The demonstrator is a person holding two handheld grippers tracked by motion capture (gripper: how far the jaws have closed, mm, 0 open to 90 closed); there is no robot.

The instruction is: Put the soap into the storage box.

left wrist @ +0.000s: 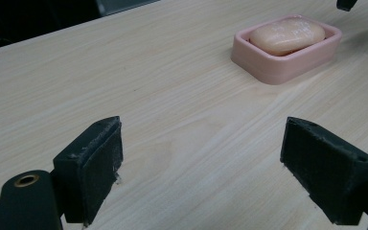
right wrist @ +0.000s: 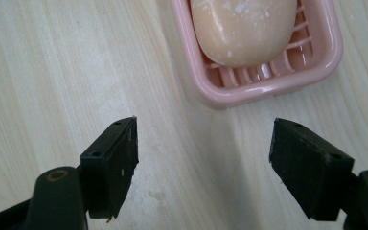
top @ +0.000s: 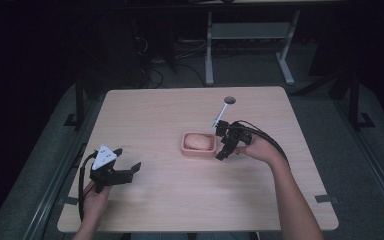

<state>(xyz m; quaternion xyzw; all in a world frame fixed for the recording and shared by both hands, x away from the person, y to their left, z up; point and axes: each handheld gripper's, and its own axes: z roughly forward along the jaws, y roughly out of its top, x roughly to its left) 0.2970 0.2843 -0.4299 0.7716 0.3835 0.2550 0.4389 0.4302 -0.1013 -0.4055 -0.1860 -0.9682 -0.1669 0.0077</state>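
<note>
While no writing shows, soap (right wrist: 242, 28) lies in pink dish (right wrist: 268, 81).

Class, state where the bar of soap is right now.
In the high view the bar of soap lies in the pink soap dish mid-table, just left of the right gripper.

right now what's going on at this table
A person holds a claw in each hand at a wooden table. The right claw hangs open just beside a pink soap dish with a bar of soap lying in it, touching neither. The left claw is open too, low over bare wood, well away from the dish.
</note>
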